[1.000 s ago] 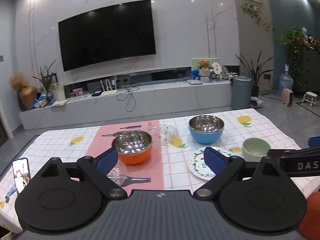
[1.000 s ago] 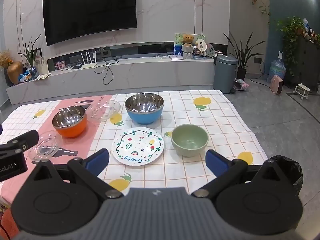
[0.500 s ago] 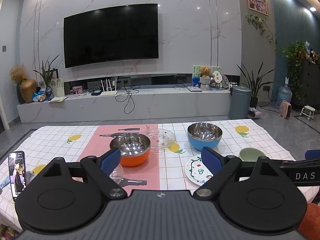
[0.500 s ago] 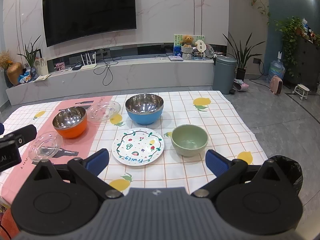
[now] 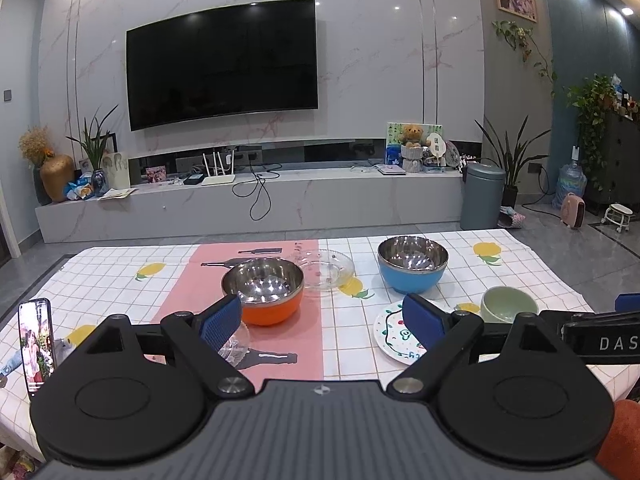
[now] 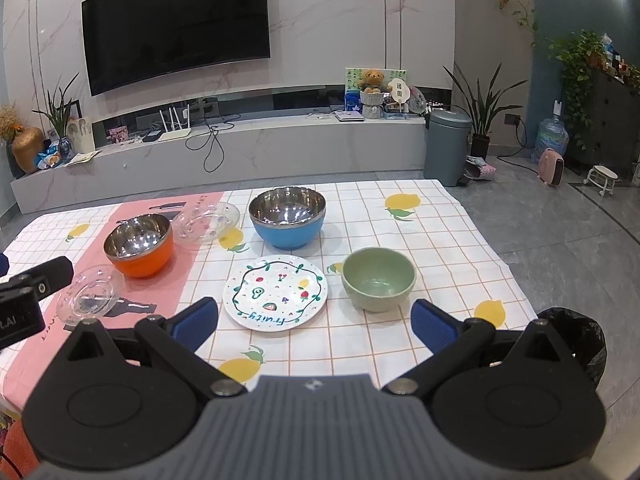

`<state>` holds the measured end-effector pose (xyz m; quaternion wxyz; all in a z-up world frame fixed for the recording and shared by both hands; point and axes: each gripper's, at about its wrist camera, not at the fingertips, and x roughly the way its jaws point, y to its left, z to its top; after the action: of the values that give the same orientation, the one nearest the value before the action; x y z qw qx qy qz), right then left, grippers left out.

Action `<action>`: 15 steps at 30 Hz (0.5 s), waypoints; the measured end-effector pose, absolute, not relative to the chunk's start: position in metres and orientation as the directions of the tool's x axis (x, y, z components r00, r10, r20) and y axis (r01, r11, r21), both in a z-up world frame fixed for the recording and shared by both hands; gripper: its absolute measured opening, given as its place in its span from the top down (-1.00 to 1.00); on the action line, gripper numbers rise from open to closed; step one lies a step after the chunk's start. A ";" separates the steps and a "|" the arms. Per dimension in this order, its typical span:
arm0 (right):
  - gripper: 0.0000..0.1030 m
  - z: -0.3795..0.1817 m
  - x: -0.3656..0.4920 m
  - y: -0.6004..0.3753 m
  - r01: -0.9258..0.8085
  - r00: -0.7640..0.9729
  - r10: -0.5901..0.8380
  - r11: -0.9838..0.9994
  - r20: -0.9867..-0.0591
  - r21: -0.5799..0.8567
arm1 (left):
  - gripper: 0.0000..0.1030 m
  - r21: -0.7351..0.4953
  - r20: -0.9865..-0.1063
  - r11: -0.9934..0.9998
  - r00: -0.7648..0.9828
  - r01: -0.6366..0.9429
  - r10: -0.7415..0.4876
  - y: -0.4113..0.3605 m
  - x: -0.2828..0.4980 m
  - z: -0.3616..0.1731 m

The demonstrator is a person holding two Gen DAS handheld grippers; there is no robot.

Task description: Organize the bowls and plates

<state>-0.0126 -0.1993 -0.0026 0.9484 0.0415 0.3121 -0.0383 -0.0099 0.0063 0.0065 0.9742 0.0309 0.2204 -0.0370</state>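
Table (image 6: 440,240) carries a checked cloth with lemon prints and a pink runner (image 6: 160,300) down its left part. A phone (image 5: 35,344) stands upright at the near left corner, screen lit. Beyond the far edge: floor, then a long TV bench (image 6: 240,148) under a wall-mounted television (image 6: 176,24). A grey bin (image 6: 446,146) stands on the floor past the far right corner. A black bag (image 6: 580,340) hangs off the near right edge.

Dishes, all apart from one another except where noted:
- orange bowl (image 6: 140,244), steel-lined, on the runner, far left
- clear glass plate (image 6: 208,222) just right of it, at the runner's edge, rims close; whether they touch cannot be told
- second clear glass dish (image 6: 90,294) near left on the runner
- blue bowl (image 6: 287,216), steel-lined, far centre
- painted plate (image 6: 276,292), lettered "Fruity", near centre
- green bowl (image 6: 378,278) just right of the painted plate

Open cloth lies right of the green bowl and along the near edge.

Right gripper (image 6: 314,322): jaws spread wide, nothing between them, held above the near edge. The painted plate sits just ahead of the gap, toward the left finger; the green bowl is ahead, toward the right finger.

Left gripper (image 5: 322,322): jaws spread wide, holding nothing. The orange bowl (image 5: 262,290) is ahead near the left finger, which hides part of the second glass dish (image 5: 236,348). The right finger covers part of the painted plate (image 5: 394,338).
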 end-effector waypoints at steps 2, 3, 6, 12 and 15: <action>-0.95 -0.003 -0.012 -0.199 0.098 0.800 -0.046 0.994 -0.598 0.054 | -1.00 0.045 -0.436 0.995 0.898 0.086 -0.058 0.006 -0.009 0.006; -0.95 -0.004 -0.012 -0.199 0.099 0.799 -0.046 0.994 -0.600 0.055 | -1.00 0.045 -0.437 0.995 0.897 0.086 -0.058 0.006 -0.009 0.006; -0.95 -0.004 -0.012 -0.200 0.101 0.798 -0.047 0.993 -0.601 0.057 | -1.00 0.044 -0.442 0.995 0.895 0.088 -0.060 0.006 -0.008 0.006; -0.95 -0.004 -0.012 -0.201 0.104 0.800 -0.048 0.993 -0.598 0.059 | -1.00 0.044 -0.447 0.995 0.893 0.086 -0.057 0.006 -0.007 0.005; -0.95 -0.003 -0.012 -0.200 0.105 0.800 -0.049 0.993 -0.599 0.059 | -1.00 0.040 -0.451 0.996 0.891 0.084 -0.057 0.006 -0.006 0.005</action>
<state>-0.0117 -0.2004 -0.0033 0.9475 0.0447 0.3140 -0.0405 -0.0062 0.0058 0.0049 0.9719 0.0293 0.2308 -0.0363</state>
